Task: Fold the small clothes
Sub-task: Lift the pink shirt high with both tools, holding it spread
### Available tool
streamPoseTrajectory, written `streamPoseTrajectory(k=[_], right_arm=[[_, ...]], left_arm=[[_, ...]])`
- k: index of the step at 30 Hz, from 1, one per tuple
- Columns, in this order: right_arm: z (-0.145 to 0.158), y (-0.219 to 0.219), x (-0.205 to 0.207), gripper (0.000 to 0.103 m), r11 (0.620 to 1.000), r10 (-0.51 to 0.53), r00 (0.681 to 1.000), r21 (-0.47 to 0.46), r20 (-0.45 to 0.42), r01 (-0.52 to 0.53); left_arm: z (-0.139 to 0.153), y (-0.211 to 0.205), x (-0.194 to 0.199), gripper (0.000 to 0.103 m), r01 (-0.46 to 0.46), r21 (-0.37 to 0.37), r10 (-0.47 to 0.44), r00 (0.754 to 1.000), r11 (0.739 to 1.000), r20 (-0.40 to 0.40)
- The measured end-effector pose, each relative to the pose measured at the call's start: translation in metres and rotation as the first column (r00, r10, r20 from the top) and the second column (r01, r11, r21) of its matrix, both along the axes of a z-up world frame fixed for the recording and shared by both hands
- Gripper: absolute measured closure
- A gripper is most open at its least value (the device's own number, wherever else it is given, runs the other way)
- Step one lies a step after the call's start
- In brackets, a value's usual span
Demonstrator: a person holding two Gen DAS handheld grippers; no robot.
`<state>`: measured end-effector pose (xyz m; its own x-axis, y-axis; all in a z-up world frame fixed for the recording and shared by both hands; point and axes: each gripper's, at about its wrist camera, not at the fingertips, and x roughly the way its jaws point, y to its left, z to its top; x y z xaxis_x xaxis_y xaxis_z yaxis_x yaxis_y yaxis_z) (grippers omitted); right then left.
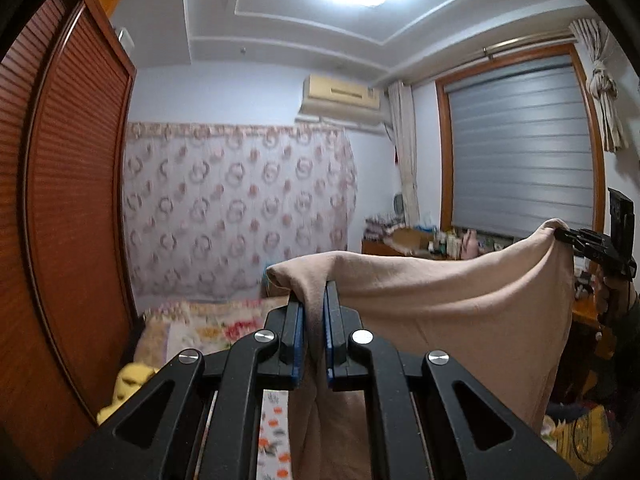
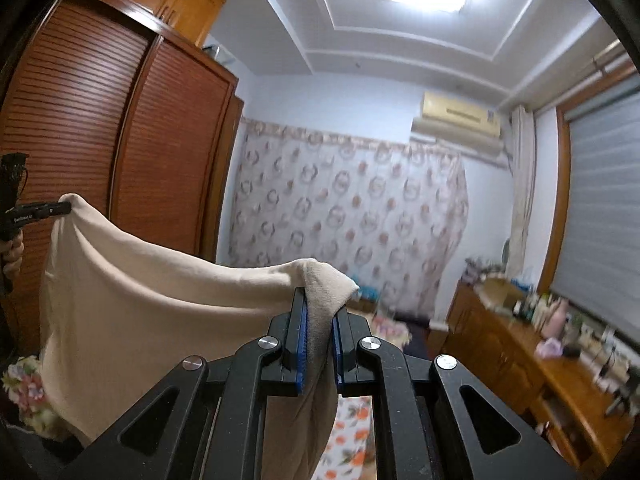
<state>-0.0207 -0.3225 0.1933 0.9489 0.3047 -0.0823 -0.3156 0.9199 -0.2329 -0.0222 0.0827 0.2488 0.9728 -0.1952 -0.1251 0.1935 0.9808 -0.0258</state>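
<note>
left claw: clamped on one top corner of the beige garment | garment: hangs stretched between both claws, above the floral bed (blurred) | right claw: clamped on other corner

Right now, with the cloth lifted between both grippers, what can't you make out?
- Beige cloth: its lower edge, hidden behind the left gripper in the left wrist view and behind the right gripper in the right wrist view; garment type unclear.
- Bed surface: mostly covered by the cloth.
- Dresser items: blurred, too small.
</note>
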Motion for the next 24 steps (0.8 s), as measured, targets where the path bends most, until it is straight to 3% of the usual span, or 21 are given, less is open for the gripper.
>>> streamPoseTrajectory(k=[4, 6, 10, 15, 19, 24], right_arm=[[0.021, 0.008, 0.013, 0.093, 1.0, -0.005, 1.0, -0.012, 0.031, 0.005], [0.013, 0.014, 0.034, 0.093, 1.0, -0.012, 1.0, -0.025, 0.012, 0.013], [-0.02, 0.034, 0.095, 0.093, 0.997, -0.048, 0.996, -0.059, -0.073, 0.044], [-0.075, 0.058, 0.175, 0.093, 0.994, -0.09, 0.978, -0.084, -0.189, 0.075], [-0.106, 0.071, 0.224, 0.093, 0.994, -0.095, 0.965, -0.083, -0.245, 0.076], [-0.119, 0.1, 0.284, 0.093, 0.986, -0.119, 0.943, -0.147, -0.31, 0.076]], left_arm=[[0.01, 0.005, 0.021, 0.094, -0.041, 0.015, 0.041, 0.999, 0.999, 0.016], [0.001, 0.007, 0.044, 0.094, -0.062, 0.03, 0.062, 0.998, 0.998, -0.011], [-0.038, 0.009, 0.096, 0.094, -0.095, 0.049, 0.099, 0.99, 0.994, -0.096], [-0.112, 0.015, 0.177, 0.094, -0.114, 0.06, 0.125, 0.964, 0.992, -0.234], [-0.145, 0.009, 0.213, 0.094, -0.124, 0.069, 0.139, 0.944, 0.99, -0.299], [-0.184, 0.007, 0.255, 0.094, -0.133, 0.086, 0.156, 0.91, 0.987, -0.384]])
